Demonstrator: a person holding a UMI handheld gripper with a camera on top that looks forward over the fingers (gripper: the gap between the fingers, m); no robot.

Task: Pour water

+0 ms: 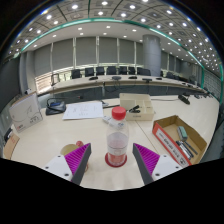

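Note:
A clear plastic water bottle with a red cap and a red label band stands upright on the pale table. It rests on its own base just ahead of my gripper and in line with the gap between the fingers. The fingers are open, their purple pads spread wide to either side of the bottle's base, with a gap at each side. Nothing is held.
A wooden tray with tools lies to the right, and a second wooden tray lies beyond the bottle. A sheet of paper and a dark object lie further back on the left. Chairs line the room's far side.

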